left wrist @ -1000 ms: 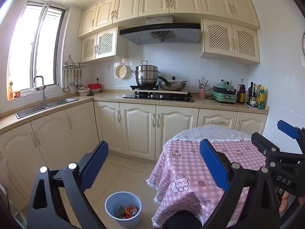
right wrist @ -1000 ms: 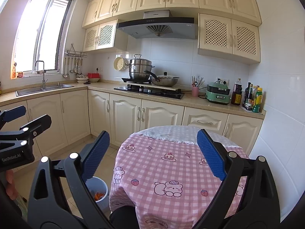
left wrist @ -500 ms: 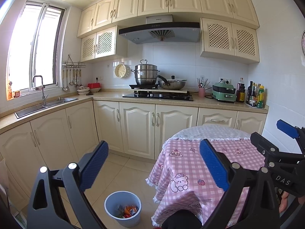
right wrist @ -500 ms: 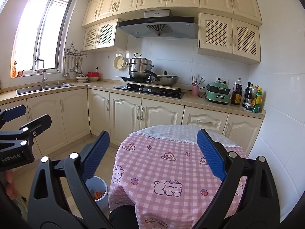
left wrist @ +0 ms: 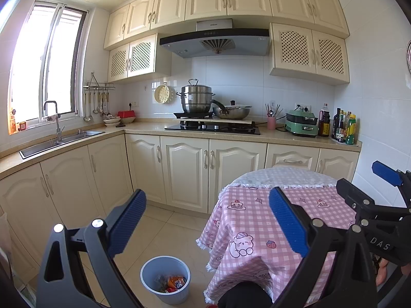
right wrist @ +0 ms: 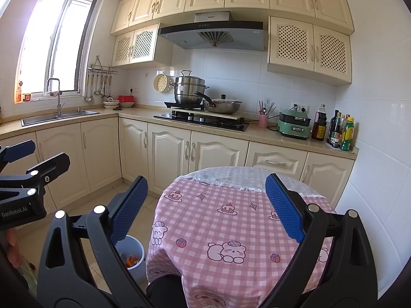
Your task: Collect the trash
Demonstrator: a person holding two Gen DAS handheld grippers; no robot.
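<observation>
On the tiled floor just left of the round table point(left wrist: 295, 179), a pale blue waste bin point(left wrist: 165, 279) stood upright with crumpled wrappers point(left wrist: 172, 282), orange and red among them, lying in its bottom; in the right wrist view the same bin showed only partly behind the near finger. The table wore a pink checked tablecloth point(right wrist: 218, 220) printed with bears, cakes and strawberries, with a white lace-edged cloth point(right wrist: 244, 177) over its far part, and its top was bare of loose items. The left gripper point(left wrist: 206, 222) hung above the floor between the bin and the table edge, its jaws spread wide and its blue ribbed pads point(left wrist: 127, 222) gripping nothing. The right gripper point(right wrist: 205, 208) was held over the near part of the table, its jaws equally wide apart and likewise empty. Each gripper appeared at the edge of the other's view, the left one at the far left with part of a hand point(right wrist: 12, 246) beneath it. Along the far wall ran cream cabinets and a countertop point(left wrist: 282, 134) carrying a black hob point(left wrist: 213, 127) with a steel steamer pot point(left wrist: 196, 98) and a lidded wok point(left wrist: 232, 111), a pink utensil cup point(left wrist: 271, 122), a green electric cooker point(left wrist: 301, 123) and a cluster of sauce bottles point(left wrist: 343, 127) at the right. A steel sink point(left wrist: 59, 141) sat under the window on the left.
</observation>
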